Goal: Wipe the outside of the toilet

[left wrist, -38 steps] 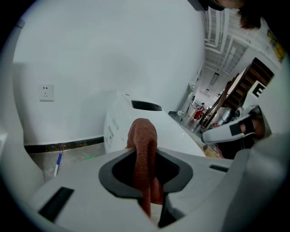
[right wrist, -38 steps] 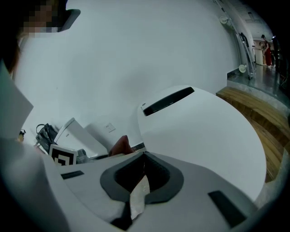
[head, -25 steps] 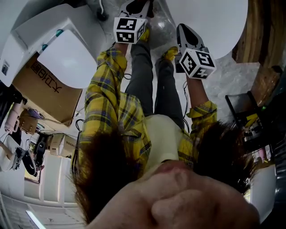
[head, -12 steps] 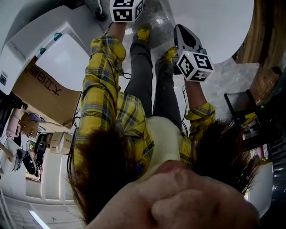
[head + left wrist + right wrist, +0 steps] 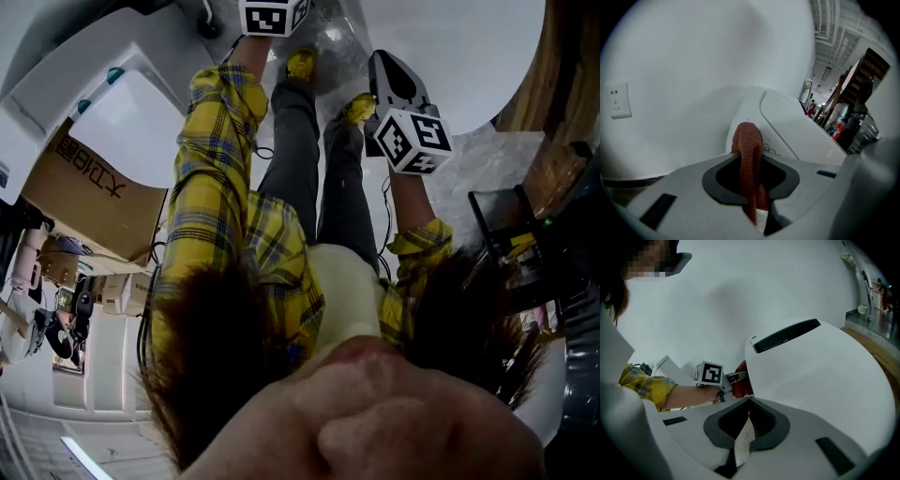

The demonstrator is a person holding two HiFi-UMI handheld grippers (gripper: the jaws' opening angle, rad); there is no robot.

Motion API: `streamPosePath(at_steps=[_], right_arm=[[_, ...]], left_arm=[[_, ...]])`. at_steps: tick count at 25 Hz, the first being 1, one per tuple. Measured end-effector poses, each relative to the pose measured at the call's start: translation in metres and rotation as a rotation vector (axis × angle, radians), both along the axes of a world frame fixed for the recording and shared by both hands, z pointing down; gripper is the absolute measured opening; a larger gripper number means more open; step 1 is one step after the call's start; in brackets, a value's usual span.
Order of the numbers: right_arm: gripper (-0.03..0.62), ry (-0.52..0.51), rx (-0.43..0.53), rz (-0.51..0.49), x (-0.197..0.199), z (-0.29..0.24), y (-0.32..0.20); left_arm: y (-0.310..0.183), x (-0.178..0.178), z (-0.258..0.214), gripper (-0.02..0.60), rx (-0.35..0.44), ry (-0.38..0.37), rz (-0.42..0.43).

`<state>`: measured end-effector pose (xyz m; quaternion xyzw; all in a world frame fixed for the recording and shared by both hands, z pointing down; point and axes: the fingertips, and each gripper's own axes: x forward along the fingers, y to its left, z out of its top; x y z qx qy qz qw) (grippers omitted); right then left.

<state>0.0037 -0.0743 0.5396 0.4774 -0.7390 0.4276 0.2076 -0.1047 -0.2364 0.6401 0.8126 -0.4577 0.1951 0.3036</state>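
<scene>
Both jaw pairs clenched | left gripper (image 5: 751, 164): red cloth (image 5: 748, 138), reached farther forward | right gripper (image 5: 749, 401): white scrap (image 5: 743, 441), steady

White toilet (image 5: 820, 376) (lid down); reddish cloth (image 5: 749, 154) bunched just beside it

The person wears a yellow plaid shirt (image 5: 274, 246) with long sleeves (image 5: 211, 159), dark grey trousers (image 5: 295, 159) and, seemingly, yellow shoes (image 5: 301, 64).

1. Head view: looks steeply down over the person's torso (image 5: 342, 281) and legs.
2. Left gripper view: looks along its jaws, close up on toilet (image 5: 787, 126), wall behind.
3. Right gripper view: close beside the same toilet; also catches left gripper (image 5: 739, 377).
</scene>
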Motion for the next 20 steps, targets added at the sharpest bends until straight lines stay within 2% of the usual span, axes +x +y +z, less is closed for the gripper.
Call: streamPosePath(at_steps=[5,11,20], right_arm=[[0.025,0.001,-0.009,0.009,0.002,0.003,0.000],[0.026,0.000,-0.016,0.012,0.002,0.003,0.002],[0.025,0.002,0.001,0.024,0.010,-0.005,0.007]], left_arm=[[0.002,0.006,0.008,0.084,-0.033,0.033,-0.011],[0.005,0.003,0.015,0.084,-0.041,0.029,-0.036],[0.045,0.014,0.020,0.084,-0.049,0.011,0.005]])
